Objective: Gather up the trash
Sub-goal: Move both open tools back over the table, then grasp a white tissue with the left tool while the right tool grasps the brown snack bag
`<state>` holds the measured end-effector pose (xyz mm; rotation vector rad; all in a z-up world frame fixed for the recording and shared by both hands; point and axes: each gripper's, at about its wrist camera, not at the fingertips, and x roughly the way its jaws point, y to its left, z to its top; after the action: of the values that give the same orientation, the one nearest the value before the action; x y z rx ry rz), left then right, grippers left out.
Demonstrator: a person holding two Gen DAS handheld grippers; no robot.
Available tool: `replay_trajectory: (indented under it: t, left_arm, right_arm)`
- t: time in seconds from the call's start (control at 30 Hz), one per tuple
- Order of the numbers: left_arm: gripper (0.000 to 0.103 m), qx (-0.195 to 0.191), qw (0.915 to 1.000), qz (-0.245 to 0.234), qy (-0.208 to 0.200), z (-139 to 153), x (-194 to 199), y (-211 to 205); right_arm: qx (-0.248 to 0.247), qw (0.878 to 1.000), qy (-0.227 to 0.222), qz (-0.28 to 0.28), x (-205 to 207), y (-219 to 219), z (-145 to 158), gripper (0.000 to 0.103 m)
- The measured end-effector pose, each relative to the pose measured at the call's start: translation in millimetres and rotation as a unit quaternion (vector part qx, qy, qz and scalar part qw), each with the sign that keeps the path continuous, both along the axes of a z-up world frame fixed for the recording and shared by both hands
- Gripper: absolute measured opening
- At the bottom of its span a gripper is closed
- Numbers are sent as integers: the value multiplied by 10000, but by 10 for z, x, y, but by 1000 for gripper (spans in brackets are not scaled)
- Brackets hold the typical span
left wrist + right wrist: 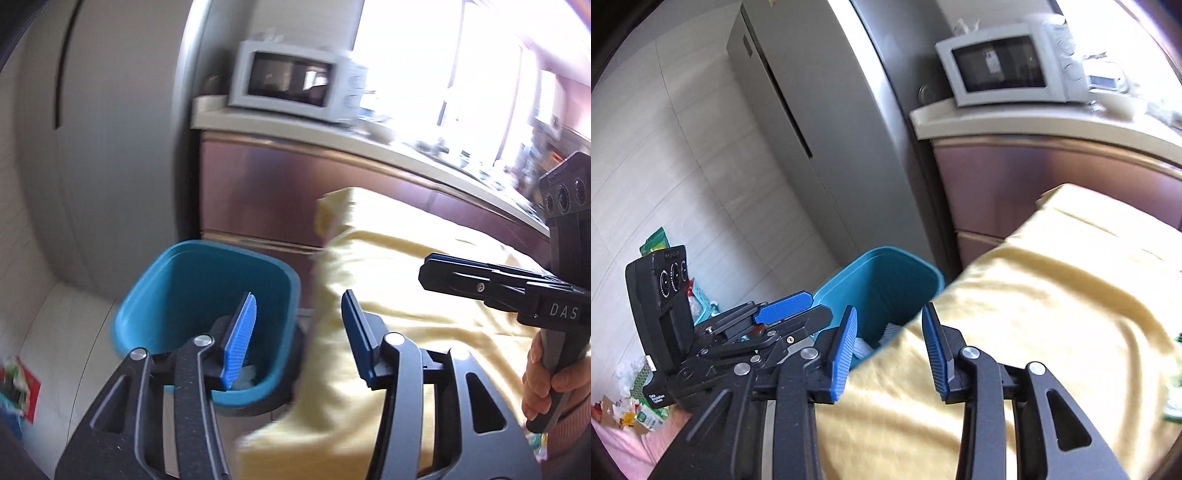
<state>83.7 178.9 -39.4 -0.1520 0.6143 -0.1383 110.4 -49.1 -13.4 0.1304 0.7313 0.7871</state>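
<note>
A teal bin stands on the floor beside a table draped in yellow cloth. White crumpled paper lies inside the bin. My left gripper hovers over the bin's right rim, open, with nothing between its blue pads. My right gripper is above the cloth's edge next to the bin, also open and holding nothing. In the left wrist view the right gripper reaches in from the right, held by a hand. The left gripper shows at the left of the right wrist view.
Loose wrappers and packets lie on the pale floor at the left, with a green packet further back and a red one. A grey fridge stands behind the bin. A white microwave sits on the counter.
</note>
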Motion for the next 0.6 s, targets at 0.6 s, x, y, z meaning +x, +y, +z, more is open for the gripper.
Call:
replay_trajectory:
  t: [0.6]
  left_arm:
    - [51, 1, 9659, -2588, 36, 31, -141, -2066]
  right_arm:
    - [-45, 9698, -348, -2415, -848, -2041, 41, 37]
